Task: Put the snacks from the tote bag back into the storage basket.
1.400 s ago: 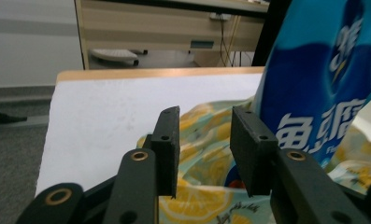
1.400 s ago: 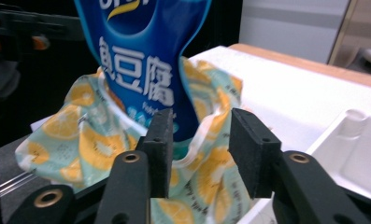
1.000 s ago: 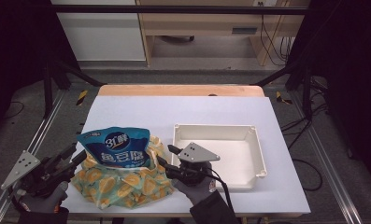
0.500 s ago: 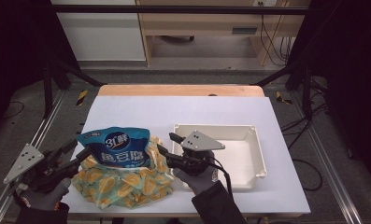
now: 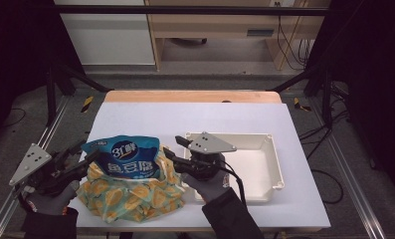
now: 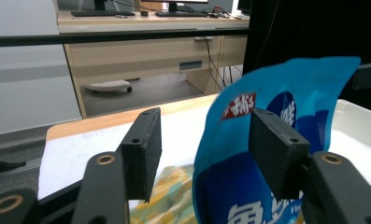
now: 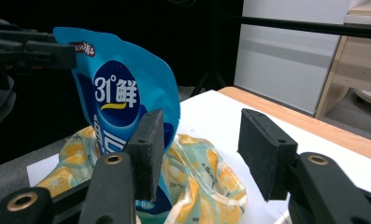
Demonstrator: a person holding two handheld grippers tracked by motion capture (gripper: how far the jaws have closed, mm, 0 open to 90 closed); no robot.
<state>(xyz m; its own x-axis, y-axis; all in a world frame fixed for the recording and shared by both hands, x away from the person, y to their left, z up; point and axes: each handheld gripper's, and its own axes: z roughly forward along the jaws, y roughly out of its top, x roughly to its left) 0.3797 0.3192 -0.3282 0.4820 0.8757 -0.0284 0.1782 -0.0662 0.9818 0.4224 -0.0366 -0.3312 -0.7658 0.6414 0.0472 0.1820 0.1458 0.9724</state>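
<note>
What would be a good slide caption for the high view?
Two open hand-held grippers, left and right, flank a blue pouch standing in a yellow patterned bag beside a white tray.

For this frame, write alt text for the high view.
A blue pouch stands in a yellow-patterned bag on a white table, flanked by the open left claw and open right claw; a white tray sits right.

I'm working in what looks like a lab or office test room: beyond my jaws stands a wooden desk (image 6: 141, 51) with a keyboard (image 6: 96, 13) on top, cables (image 5: 288, 37) hanging behind, and a black metal frame (image 5: 185, 10) around the white-topped table (image 5: 225, 119).
</note>
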